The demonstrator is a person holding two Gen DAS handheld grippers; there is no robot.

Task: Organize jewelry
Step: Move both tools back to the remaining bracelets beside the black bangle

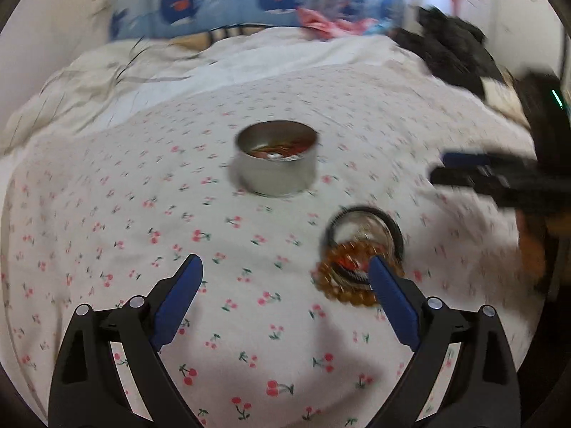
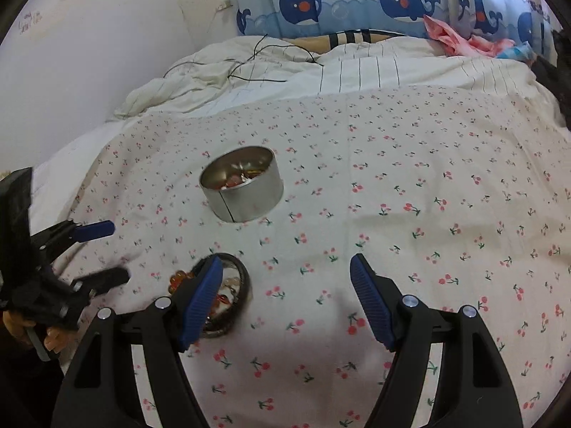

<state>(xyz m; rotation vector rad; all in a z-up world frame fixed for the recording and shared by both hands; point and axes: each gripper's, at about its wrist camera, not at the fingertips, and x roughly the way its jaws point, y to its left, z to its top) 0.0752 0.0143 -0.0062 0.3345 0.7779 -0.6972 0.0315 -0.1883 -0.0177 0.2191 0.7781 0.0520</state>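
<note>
Cherry-print bedspread (image 2: 392,185) under both tongs, left (image 1: 285,267) and right (image 2: 285,267), spread wide, gripping nothing

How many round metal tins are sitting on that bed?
1: the round metal tin stands open mid-bed on the cherry-print sheet, beyond the bracelet pile. Others may lie outside view.

Left wrist view smeared throughout; tin (image 1: 276,158) contents unreadable there. Right hand-held gripper (image 1: 474,174) a dark streak at the edge, jaws indistinct. Blue pad (image 2: 201,299) covers part of the bracelet pile (image 2: 228,294); pieces uncountable. Tin's (image 2: 242,189) reddish contents too small to identify.
</note>
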